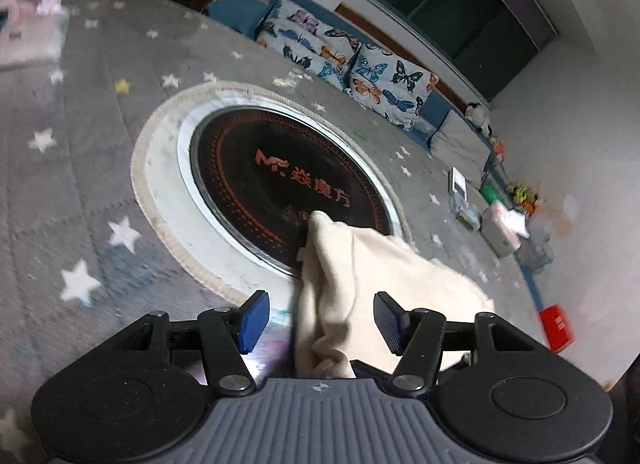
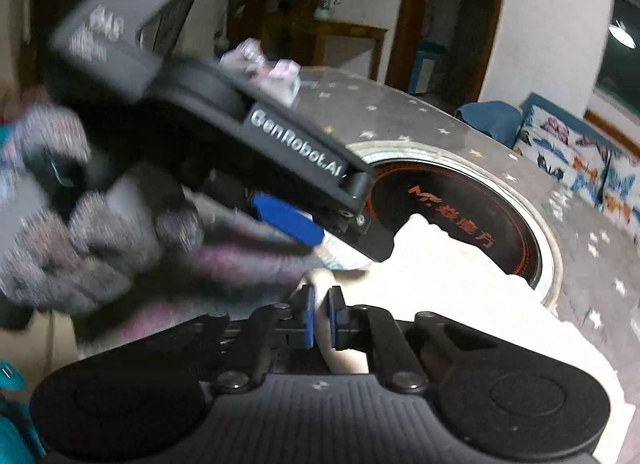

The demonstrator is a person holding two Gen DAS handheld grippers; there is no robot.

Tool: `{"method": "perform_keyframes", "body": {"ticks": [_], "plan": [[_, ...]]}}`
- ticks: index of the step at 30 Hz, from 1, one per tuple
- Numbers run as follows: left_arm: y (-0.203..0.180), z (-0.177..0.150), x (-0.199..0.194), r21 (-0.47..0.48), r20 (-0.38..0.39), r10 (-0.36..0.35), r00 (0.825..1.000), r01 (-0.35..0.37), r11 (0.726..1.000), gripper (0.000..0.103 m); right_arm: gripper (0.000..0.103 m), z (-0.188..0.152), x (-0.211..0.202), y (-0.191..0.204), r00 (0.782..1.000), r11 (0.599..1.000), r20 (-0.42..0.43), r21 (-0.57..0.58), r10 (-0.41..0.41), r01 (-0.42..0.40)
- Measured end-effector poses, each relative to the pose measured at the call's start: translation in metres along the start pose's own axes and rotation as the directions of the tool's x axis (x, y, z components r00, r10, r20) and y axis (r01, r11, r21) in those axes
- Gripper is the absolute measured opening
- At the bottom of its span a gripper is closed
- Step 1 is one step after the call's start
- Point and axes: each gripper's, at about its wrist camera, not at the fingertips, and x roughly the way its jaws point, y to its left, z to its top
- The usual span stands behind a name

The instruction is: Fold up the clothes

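A cream garment point(image 1: 360, 276) lies bunched on the grey star-print table cover point(image 1: 80, 183), one corner over the black round cooktop point(image 1: 280, 187). My left gripper point(image 1: 320, 320) is open, its blue pads either side of a fold of the cloth without pinching it. In the right wrist view my right gripper point(image 2: 320, 320) is shut on a fold of the cream garment point(image 2: 440, 284). The left gripper's body point(image 2: 280, 167), held by a gloved hand point(image 2: 100, 223), hangs just above and left of it.
The cooktop also shows in the right wrist view point(image 2: 460, 219). A butterfly-print cushion bench point(image 1: 352, 63) runs behind the table. Boxes and toys point(image 1: 500, 219) sit along the far edge, a red box point(image 1: 556, 326) at the right. Small pink items point(image 2: 264, 67) sit at the far table side.
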Motion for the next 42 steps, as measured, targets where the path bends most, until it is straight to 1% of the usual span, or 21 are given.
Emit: {"method": "perform_keyframes", "body": {"ticks": [5,12,16,17,18,20,21,22,24,26,27,28,31,32,33,35,38,40,42], "plan": [[-0.002,0.007,0.009,-0.102,-0.011,-0.019,1.000,0.017,0.995,0.066,0.005,0.005,-0.019,-0.015,0.998,0.997,0.062,0.074,0.023,-0.028],[0.002,0.009,0.024,-0.239,-0.047,-0.043,0.998,0.030,0.970,0.067,0.004,0.001,-0.030,-0.027,0.994,0.992,0.102,0.118,0.042,-0.054],[0.004,0.008,0.032,-0.287,-0.060,-0.059,0.996,0.040,0.957,0.065,0.004,-0.002,-0.034,-0.029,0.992,0.990,0.112,0.122,0.058,-0.071],[0.004,0.007,0.033,-0.297,-0.056,-0.063,0.996,0.044,0.954,0.062,0.004,-0.002,-0.035,-0.030,0.992,0.990,0.114,0.123,0.061,-0.075],[0.006,0.007,0.034,-0.309,-0.052,-0.070,0.996,0.051,0.950,0.055,0.004,-0.003,-0.036,-0.032,0.991,0.989,0.119,0.128,0.062,-0.077],[0.009,0.006,0.037,-0.336,-0.053,-0.086,0.995,0.063,0.940,0.049,0.004,-0.005,-0.038,-0.032,0.990,0.988,0.123,0.132,0.069,-0.085],[0.011,0.005,0.038,-0.352,-0.053,-0.092,0.994,0.068,0.934,0.040,0.004,-0.006,-0.038,-0.031,0.990,0.987,0.123,0.132,0.072,-0.089],[0.013,0.004,0.040,-0.365,-0.053,-0.097,0.994,0.071,0.928,0.037,0.004,-0.007,-0.039,-0.031,0.990,0.987,0.123,0.132,0.076,-0.092],[0.014,0.003,0.042,-0.383,-0.047,-0.100,0.994,0.074,0.921,0.026,0.004,-0.010,-0.040,-0.032,0.990,0.986,0.117,0.137,0.076,-0.092],[0.015,0.002,0.041,-0.383,-0.039,-0.099,0.994,0.076,0.921,0.024,0.005,-0.013,-0.041,-0.032,0.991,0.986,0.112,0.143,0.076,-0.091],[0.014,0.002,0.040,-0.377,-0.037,-0.096,0.995,0.075,0.923,0.020,0.009,-0.013,-0.042,-0.035,0.991,0.985,0.115,0.152,0.070,-0.087],[0.014,0.002,0.040,-0.370,-0.033,-0.092,0.995,0.073,0.926,0.019,0.011,-0.014,-0.044,-0.037,0.991,0.984,0.117,0.161,0.059,-0.078],[0.013,0.003,0.038,-0.350,-0.023,-0.078,0.997,0.065,0.935,0.018,0.012,-0.020,-0.052,-0.049,0.993,0.980,0.119,0.198,0.011,-0.035],[0.012,0.003,0.038,-0.344,-0.021,-0.073,0.997,0.062,0.937,0.018,0.014,-0.022,-0.055,-0.053,0.993,0.977,0.118,0.212,-0.008,-0.018],[0.012,0.003,0.038,-0.338,-0.020,-0.069,0.997,0.058,0.939,0.018,0.019,-0.025,-0.059,-0.061,0.993,0.973,0.114,0.230,-0.034,0.007],[0.010,0.004,0.039,-0.322,-0.017,-0.062,0.998,0.053,0.945,0.017,0.022,-0.033,-0.064,-0.076,0.991,0.962,0.095,0.265,-0.092,0.064],[0.006,0.005,0.038,-0.285,-0.009,-0.046,0.999,0.042,0.958,0.017,0.023,-0.050,-0.070,-0.107,0.980,0.928,0.044,0.332,-0.196,0.171],[0.003,0.005,0.038,-0.259,-0.005,-0.035,0.999,0.033,0.965,0.017,0.024,-0.064,-0.072,-0.131,0.964,0.889,-0.002,0.386,-0.266,0.246],[0.001,0.006,0.037,-0.237,-0.003,-0.025,1.000,0.023,0.971,0.017,0.027,-0.076,-0.073,-0.150,0.951,0.854,-0.033,0.431,-0.309,0.292]]}}
